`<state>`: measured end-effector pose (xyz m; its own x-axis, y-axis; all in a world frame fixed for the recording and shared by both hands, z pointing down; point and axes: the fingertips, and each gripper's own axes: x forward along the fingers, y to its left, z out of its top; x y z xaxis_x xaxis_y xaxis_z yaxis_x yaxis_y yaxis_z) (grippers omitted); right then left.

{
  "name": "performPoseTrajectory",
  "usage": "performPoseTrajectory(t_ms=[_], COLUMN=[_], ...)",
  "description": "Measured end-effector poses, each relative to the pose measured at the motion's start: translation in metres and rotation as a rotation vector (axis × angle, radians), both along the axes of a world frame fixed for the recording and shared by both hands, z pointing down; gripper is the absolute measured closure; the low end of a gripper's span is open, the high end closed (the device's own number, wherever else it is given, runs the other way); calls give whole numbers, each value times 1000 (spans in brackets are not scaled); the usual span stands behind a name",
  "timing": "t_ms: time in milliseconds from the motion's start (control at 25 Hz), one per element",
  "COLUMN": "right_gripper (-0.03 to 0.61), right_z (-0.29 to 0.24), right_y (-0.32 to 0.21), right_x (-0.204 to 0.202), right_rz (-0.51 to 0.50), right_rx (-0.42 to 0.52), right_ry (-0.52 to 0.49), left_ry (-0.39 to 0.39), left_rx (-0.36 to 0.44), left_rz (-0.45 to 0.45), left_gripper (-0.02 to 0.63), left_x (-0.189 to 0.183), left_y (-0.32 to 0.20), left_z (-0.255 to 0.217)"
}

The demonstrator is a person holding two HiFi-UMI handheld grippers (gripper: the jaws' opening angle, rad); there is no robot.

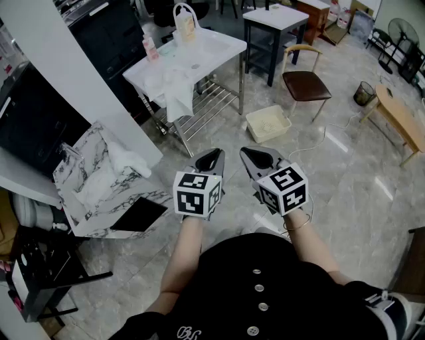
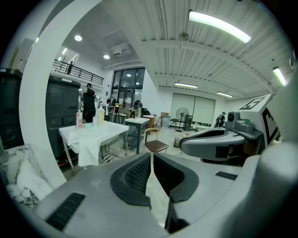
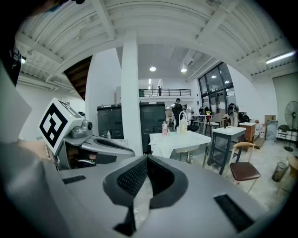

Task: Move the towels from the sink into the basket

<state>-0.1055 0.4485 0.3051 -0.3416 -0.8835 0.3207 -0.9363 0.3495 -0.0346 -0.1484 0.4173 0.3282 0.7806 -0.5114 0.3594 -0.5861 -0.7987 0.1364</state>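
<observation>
The white sink table (image 1: 222, 41) stands a few steps ahead, with white towels (image 1: 175, 87) lying in it and hanging over its front edge. A cream basket (image 1: 267, 123) sits on the floor to its right. I hold both grippers side by side at waist height, well short of the sink. My left gripper (image 1: 214, 154) is shut and empty, its tips touching (image 2: 152, 155). My right gripper (image 1: 247, 153) is also shut with nothing in it (image 3: 147, 160). The towels (image 2: 88, 148) hang at the left in the left gripper view, and the towels (image 3: 161, 148) show ahead in the right gripper view.
A white pillar (image 1: 73, 73) rises on the left, and a marble-patterned box (image 1: 99, 192) of white cloths sits at its foot. A brown chair (image 1: 305, 83) and a dark side table (image 1: 275, 20) stand beyond the basket. A wooden table (image 1: 402, 119) is far right.
</observation>
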Motion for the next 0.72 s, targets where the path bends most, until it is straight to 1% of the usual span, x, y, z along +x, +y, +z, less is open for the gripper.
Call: performPoseTrajectory(t_ms=[120,360,600,720], right_gripper=[577,577,578,577], right_z=[3,12,15,11], right_y=[0,-2,-3,-4], right_x=[0,4,9,9], right_rz=[-7,-8,-14,-24], right_rx=[-3,-26,-40,-26], right_ry=[4,1,0,-25], left_ry=[-13,14,5,18], left_rx=[-3,-55,-56,-63], left_rz=[2,1,9,13], left_gripper=[586,589,592,592], left_x=[2,3,9,13], left_y=[0,1,0,0], left_z=[3,10,11,11])
